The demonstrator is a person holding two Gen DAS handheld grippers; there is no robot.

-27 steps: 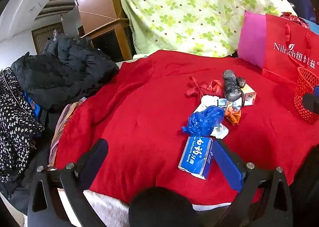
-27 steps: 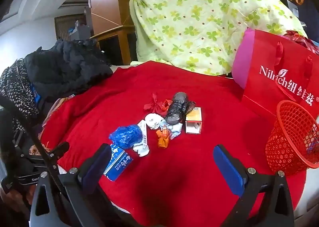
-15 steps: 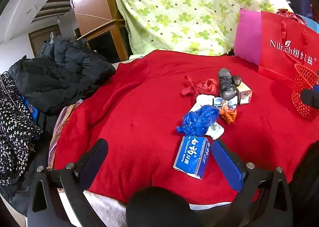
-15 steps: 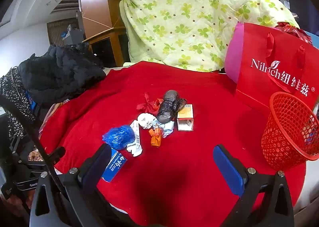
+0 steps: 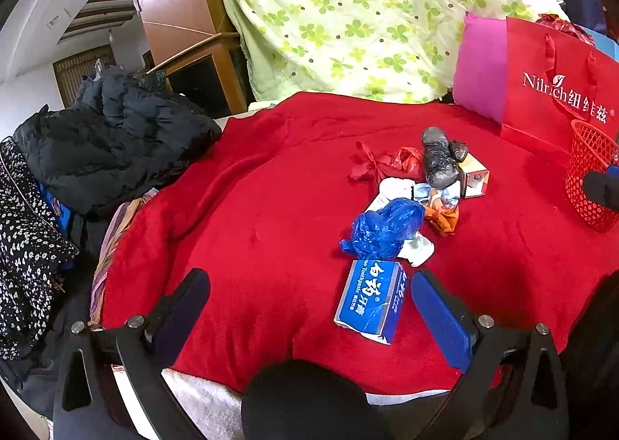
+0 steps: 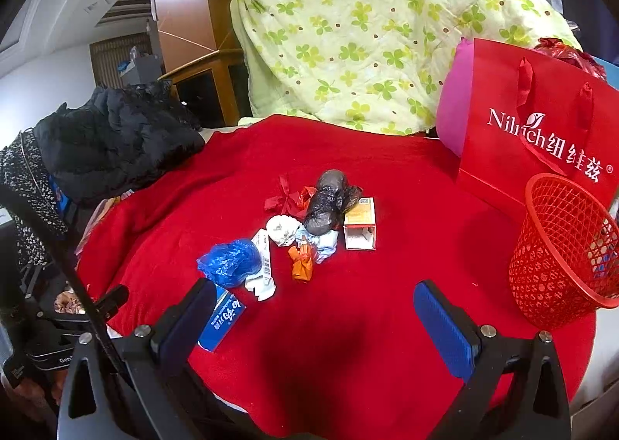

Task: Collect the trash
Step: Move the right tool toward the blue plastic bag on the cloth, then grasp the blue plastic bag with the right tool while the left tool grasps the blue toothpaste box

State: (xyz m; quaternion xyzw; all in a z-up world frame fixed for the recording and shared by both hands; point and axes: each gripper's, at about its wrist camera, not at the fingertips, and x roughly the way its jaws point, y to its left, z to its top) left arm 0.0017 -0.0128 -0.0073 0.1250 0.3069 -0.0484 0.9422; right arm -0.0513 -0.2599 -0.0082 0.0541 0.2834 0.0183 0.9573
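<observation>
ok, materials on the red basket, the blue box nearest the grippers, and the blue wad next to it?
Red basket: likely rigid moulded plastic, going by the open lattice wall and smooth rim.
Blue box: seemingly printed cardboard with a slight sheen, creased edges and a torn white end.
Blue wad: probably thin plastic film, crumpled, glossy and slightly translucent.

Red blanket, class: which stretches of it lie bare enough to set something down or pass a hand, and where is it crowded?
Bare: the stretch between the black jacket and the trash pile, and the stretch between the small open carton and the red basket. Crowded: the middle, where the blue bag, black bag, orange wrapper and toothpaste box cluster.
</observation>
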